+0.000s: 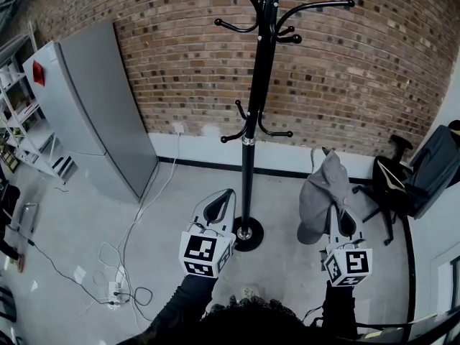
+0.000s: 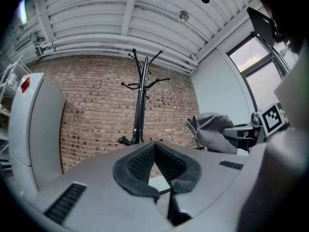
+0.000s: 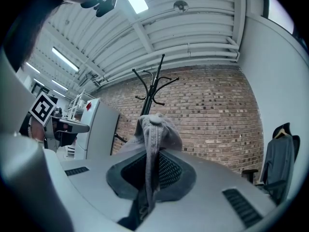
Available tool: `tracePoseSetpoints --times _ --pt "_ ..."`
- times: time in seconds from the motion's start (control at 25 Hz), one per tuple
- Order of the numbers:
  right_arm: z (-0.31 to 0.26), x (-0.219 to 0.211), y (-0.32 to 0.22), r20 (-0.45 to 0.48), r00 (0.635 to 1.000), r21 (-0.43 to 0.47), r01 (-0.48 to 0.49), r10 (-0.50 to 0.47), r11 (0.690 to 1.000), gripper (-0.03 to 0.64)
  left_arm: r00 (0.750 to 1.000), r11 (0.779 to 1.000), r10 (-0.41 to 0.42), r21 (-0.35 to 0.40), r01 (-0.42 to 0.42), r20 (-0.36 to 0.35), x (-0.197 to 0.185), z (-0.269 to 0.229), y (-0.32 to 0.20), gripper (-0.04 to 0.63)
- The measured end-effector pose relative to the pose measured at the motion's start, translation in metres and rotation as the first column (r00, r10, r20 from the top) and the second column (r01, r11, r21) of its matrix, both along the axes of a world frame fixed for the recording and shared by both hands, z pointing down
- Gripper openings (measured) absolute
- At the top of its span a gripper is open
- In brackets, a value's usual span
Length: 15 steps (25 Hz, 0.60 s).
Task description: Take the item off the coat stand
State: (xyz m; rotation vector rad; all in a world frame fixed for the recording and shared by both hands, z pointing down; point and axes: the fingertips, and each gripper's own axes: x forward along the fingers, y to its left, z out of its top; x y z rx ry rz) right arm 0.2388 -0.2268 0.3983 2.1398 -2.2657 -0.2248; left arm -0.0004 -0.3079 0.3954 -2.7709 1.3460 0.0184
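The black coat stand (image 1: 251, 121) rises from its round base on the floor, straight ahead, and its hooks are bare. A grey cap (image 1: 320, 192) hangs clear of the stand to the right, and my right gripper (image 1: 336, 213) is shut on its fabric. In the right gripper view the cap (image 3: 154, 129) droops over the closed jaws of the right gripper (image 3: 153, 151), with the stand (image 3: 150, 88) behind it. My left gripper (image 1: 228, 194) sits just left of the pole, shut and holding nothing. The left gripper view shows the left gripper (image 2: 154, 146) with its tips touching, the stand (image 2: 140, 105) ahead and the cap (image 2: 212, 129) off to the right.
A brick wall (image 1: 359, 85) backs the stand. A grey cabinet (image 1: 100, 113) and white shelving (image 1: 21, 121) stand at the left. A power strip with cables (image 1: 118, 290) lies on the floor at the lower left. An office chair with a dark jacket (image 1: 424, 171) is at the right.
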Motion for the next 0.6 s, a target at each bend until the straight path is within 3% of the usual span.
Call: tracePoseSetpoints --times 0.6 --pt "0.0030 0.0034 0.0042 -0.002 1.000 -0.012 -0.020 0.020 1.000 0.018 1.000 1.000 0.007 -0.002 -0.007 -0.001 0.0011 0.0013 -0.0027 0.008"
